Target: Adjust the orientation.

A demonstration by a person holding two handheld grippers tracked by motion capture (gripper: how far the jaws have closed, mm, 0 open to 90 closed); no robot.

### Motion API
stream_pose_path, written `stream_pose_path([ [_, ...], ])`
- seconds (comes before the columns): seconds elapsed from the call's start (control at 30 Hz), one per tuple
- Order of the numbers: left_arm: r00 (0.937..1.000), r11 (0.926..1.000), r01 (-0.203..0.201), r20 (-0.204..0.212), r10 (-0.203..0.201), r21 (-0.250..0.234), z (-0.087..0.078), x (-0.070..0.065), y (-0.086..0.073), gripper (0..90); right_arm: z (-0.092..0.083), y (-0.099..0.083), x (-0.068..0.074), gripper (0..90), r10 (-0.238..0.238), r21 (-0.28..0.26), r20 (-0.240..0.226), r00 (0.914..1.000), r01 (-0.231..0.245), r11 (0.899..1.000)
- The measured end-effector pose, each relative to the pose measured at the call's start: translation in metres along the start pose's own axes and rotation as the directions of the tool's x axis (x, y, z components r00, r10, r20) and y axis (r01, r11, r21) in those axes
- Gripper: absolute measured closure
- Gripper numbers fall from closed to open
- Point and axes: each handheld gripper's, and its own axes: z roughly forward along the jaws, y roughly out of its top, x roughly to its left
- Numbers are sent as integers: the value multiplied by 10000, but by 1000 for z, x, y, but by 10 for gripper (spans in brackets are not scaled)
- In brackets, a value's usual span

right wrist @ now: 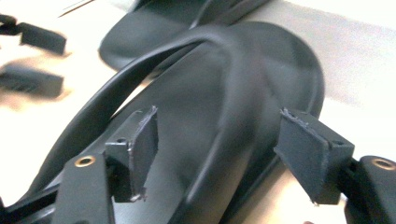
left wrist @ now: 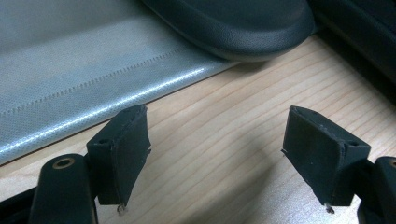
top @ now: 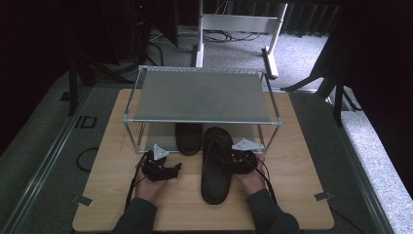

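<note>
A black flip-flop [top: 215, 168] lies on the wooden table [top: 292, 161], its toe pointing at the shoe rack [top: 202, 97]. A second black flip-flop [top: 188, 138] rests on the rack's lower shelf [left wrist: 70, 70], and its heel [left wrist: 233, 23] juts over the table. My right gripper [top: 230, 163] is at the near flip-flop's right side. In the right gripper view its jaws [right wrist: 219, 144] stand open over the sole [right wrist: 196, 93], just behind the strap [right wrist: 233, 60], with no pad touching. My left gripper [top: 175, 168] [left wrist: 215, 154] rests open and empty above bare wood, left of that flip-flop.
The rack is a metal frame with two grey mesh shelves and stands at the table's far half. Its top shelf carries nothing. Bare wood lies left and right of the hands. Cables trail from both grippers toward the front edge. Beyond the table are carpet and a white desk frame [top: 234, 29].
</note>
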Motion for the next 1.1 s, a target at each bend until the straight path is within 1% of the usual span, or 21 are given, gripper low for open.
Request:
stream_pose_path([
  [0.13, 10000, 10000, -3, -66, 3, -24, 1, 1, 1, 231, -19, -10, 17, 250, -407, 43, -167, 9990, 408, 9992],
  [0.23, 9999, 9999, 28, -128, -30, -112, 1, 4, 4, 232, -33, -19, 29, 244, -559, 4, -444, 9975, 559, 9984],
  [0.27, 9999, 9998, 41, -152, -44, -170, 1, 5, 4, 246, -38, -23, 34, 243, -635, 19, -455, 9969, 637, 9980],
  [0.33, 9998, 9998, 48, -212, -52, -194, 2, 7, 6, 253, -45, -32, 42, 231, -721, 67, -650, 9953, 727, 9973],
  [0.37, 9997, 9998, 61, -230, -66, -213, 2, 8, 7, 255, -49, -36, 46, 223, -783, 120, -615, 9950, 792, 9968],
  [0.47, 9993, 9996, 100, -362, -109, -256, 4, 12, 10, 259, -58, -47, 53, 207, -643, 155, -727, 9953, 656, 9977],
  [0.53, 9990, 9993, 197, -401, -210, -320, 6, 15, 13, 262, -62, -53, 58, 202, -519, 214, -956, 9941, 542, 9983],
  [0.63, 9984, 9991, 232, -505, -250, -359, 12, 18, 18, 287, -62, -61, 66, 180, -740, 442, -952, 9927, 785, 9959],
  [0.7, 9980, 9990, 245, -575, -267, -387, 16, 20, 20, 300, -60, -66, 70, 171, -828, 600, -856, 9929, 881, 9943],
  [0.8, 9980, 9989, 280, -556, -301, -388, 21, 22, 23, 325, -57, -68, 70, 156, -763, 766, -774, 9941, 823, 9937],
  [0.83, 9980, 9984, 349, -504, -370, -434, 21, 24, 23, 326, -56, -69, 69, 153, -740, 808, -735, 9945, 799, 9935],
  [0.87, 9973, 9982, 426, -581, -450, -432, 22, 26, 23, 329, -55, -69, 68, 147, -747, 830, -692, 9948, 803, 9933],
  [0.9, 9971, 9979, 483, -573, -508, -432, 23, 27, 22, 345, -54, -69, 68, 150, -723, 820, -688, 9950, 779, 9936],
  [0.97, 9971, 9978, 503, -557, -527, -434, 24, 29, 21, 347, -54, -69, 68, 149, -738, 802, -740, 9945, 797, 9936],
  [1.1, 9978, 9988, 378, -525, -394, -302, 24, 30, 22, 343, -52, -69, 72, 138, -825, 878, -777, 9936, 893, 9921],
])
